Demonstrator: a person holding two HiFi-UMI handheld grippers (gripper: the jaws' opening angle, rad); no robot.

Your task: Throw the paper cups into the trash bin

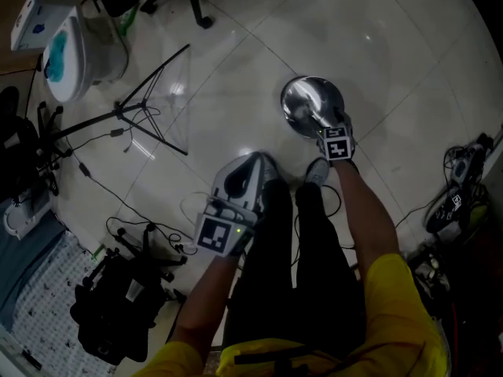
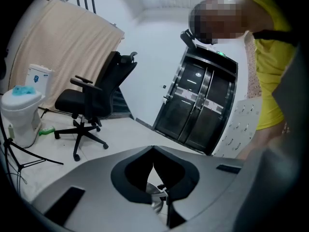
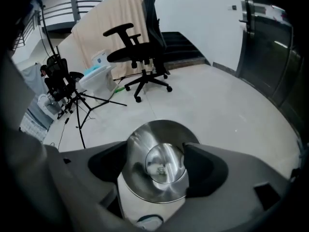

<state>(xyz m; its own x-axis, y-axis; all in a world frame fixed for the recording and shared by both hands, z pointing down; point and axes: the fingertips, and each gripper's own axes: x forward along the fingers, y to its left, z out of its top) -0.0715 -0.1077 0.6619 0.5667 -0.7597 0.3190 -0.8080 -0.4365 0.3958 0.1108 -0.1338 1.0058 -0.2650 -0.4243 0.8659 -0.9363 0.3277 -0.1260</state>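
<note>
The trash bin [image 1: 302, 100] stands on the pale tiled floor, its shiny steel lid dished down to a round hole. My right gripper [image 1: 318, 118] hangs right over it. In the right gripper view the lid [image 3: 145, 144] lies below, between the jaws of the right gripper [image 3: 154, 170], which stand wide apart with nothing pressed between them. A white surface with a teal ring [image 3: 145, 221] shows at the lid's near edge; I cannot tell whether it is a cup or the bin's wall. My left gripper [image 1: 253, 163] is held lower left of the bin, and in its own view the left gripper [image 2: 153, 151] is shut and empty.
A black tripod stand [image 1: 134, 112] with trailing cables spreads left of the bin. A white toilet-shaped unit [image 1: 67, 57] sits far left, a black bag [image 1: 118, 297] lower left, and gear with cables [image 1: 464, 187] at the right. A black office chair [image 3: 137, 57] and glass doors [image 2: 198, 105] stand farther off.
</note>
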